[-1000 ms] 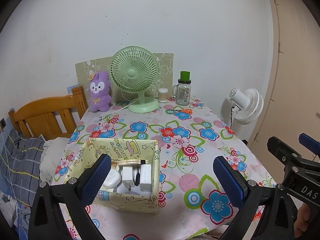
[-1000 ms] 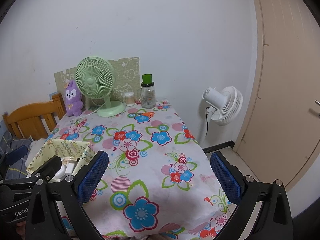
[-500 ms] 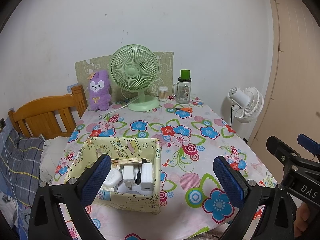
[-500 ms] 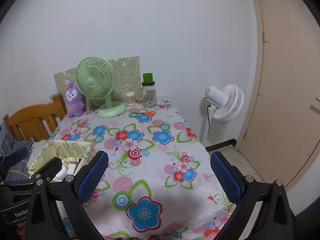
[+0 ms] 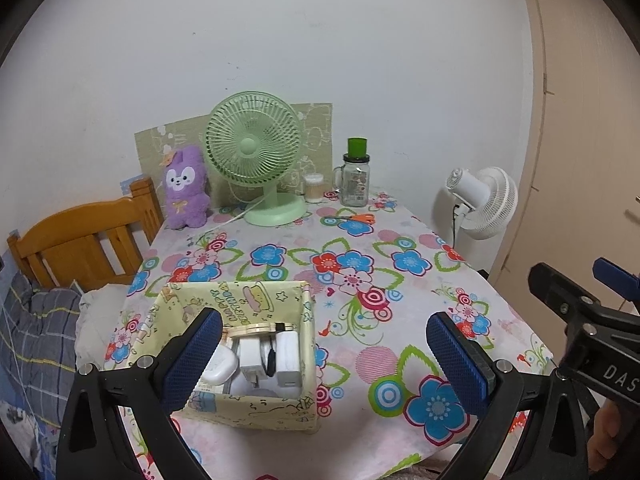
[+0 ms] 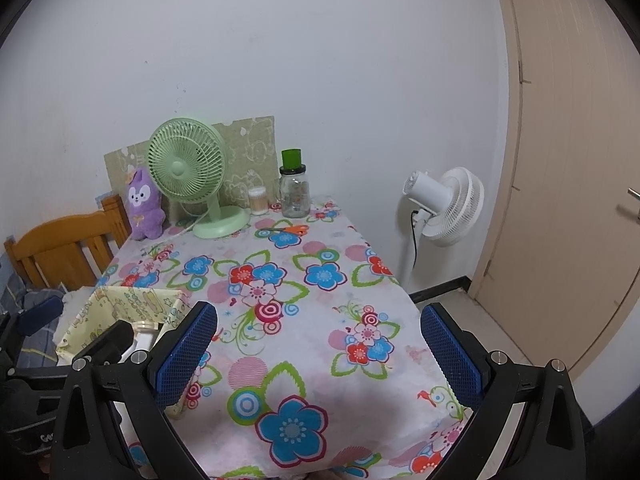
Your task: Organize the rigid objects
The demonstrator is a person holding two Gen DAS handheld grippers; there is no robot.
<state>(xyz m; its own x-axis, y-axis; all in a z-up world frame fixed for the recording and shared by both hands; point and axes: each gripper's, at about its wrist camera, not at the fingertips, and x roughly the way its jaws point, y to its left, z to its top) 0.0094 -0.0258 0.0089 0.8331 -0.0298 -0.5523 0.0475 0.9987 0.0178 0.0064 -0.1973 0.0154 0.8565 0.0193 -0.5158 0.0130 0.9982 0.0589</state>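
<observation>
A yellow cartoon-print fabric box (image 5: 256, 410) (image 6: 120, 308) stands near the table's front left edge. Inside it lie white chargers and adapters (image 5: 268, 356) and a round wooden-rimmed item (image 5: 252, 330). My left gripper (image 5: 324, 354) is open, held above the table's front edge, with its left finger over the box. My right gripper (image 6: 318, 354) is open too, with nothing between its fingers, above the flowered tablecloth (image 6: 280, 292) to the right of the box. Orange-handled scissors (image 5: 356, 218) (image 6: 294, 230) lie at the back of the table.
At the back stand a green desk fan (image 5: 256, 160), a purple plush toy (image 5: 186, 188), a cotton swab jar (image 5: 314, 188) and a glass jar with a green lid (image 5: 356, 176). A wooden chair (image 5: 84, 240) is on the left. A white floor fan (image 6: 444, 204) and a door (image 6: 576, 160) are on the right.
Both grippers have drawn back and risen slightly, so the table and box look a little farther away. Both stay open; nothing on the table has moved.
</observation>
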